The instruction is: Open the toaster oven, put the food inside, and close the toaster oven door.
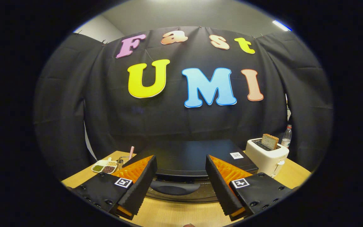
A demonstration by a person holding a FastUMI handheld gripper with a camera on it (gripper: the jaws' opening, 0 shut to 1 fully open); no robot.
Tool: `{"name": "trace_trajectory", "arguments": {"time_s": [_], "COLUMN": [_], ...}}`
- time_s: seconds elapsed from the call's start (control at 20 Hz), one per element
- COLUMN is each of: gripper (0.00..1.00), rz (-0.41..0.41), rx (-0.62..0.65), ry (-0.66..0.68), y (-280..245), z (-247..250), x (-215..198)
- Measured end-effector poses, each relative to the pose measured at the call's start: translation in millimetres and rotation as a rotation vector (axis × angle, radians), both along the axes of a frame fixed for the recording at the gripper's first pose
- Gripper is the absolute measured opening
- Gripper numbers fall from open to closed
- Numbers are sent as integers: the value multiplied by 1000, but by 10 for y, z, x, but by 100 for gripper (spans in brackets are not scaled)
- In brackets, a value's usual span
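One black toaster oven point(194, 157), one white pop-up toaster point(268, 157) with one slice of brown bread point(269, 141), and one clear plastic bottle point(286, 136) stood on the wooden tabletop point(181, 214). One white divided dish of grains point(104, 166) sat there too. Two black-and-orange fingers point(137, 179) were spread apart.

Gripper point(181, 186) level, fingers point(139, 186) spread wide — nothing between them.

The wooden table point(175, 214) carries a toaster oven point(189, 157), white toaster point(266, 156), and seemingly a sectioned dish point(105, 166).

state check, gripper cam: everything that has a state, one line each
Tool: open, empty, straddling the oven handle.
Oven: door shut.
Handle: untouched, between the fingers.
Toaster: bread standing up out of the slot.
Bottle: upright, capped.
Dish: compartments filled.
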State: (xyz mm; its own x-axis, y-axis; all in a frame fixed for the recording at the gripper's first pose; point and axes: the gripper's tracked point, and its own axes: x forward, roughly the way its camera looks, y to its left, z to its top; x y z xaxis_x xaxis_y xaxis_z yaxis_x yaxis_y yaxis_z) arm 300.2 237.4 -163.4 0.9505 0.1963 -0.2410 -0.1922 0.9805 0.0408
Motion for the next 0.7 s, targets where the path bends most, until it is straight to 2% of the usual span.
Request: {"name": "trace_trajectory", "arguments": {"time_s": [0.4,0.7], "gripper": [98,100], "rz": [-33,-46], "rx": [-84,-69], "ry": [83,46], "y": [23,26], "z": [-573,-569], "x": [48,53]}}
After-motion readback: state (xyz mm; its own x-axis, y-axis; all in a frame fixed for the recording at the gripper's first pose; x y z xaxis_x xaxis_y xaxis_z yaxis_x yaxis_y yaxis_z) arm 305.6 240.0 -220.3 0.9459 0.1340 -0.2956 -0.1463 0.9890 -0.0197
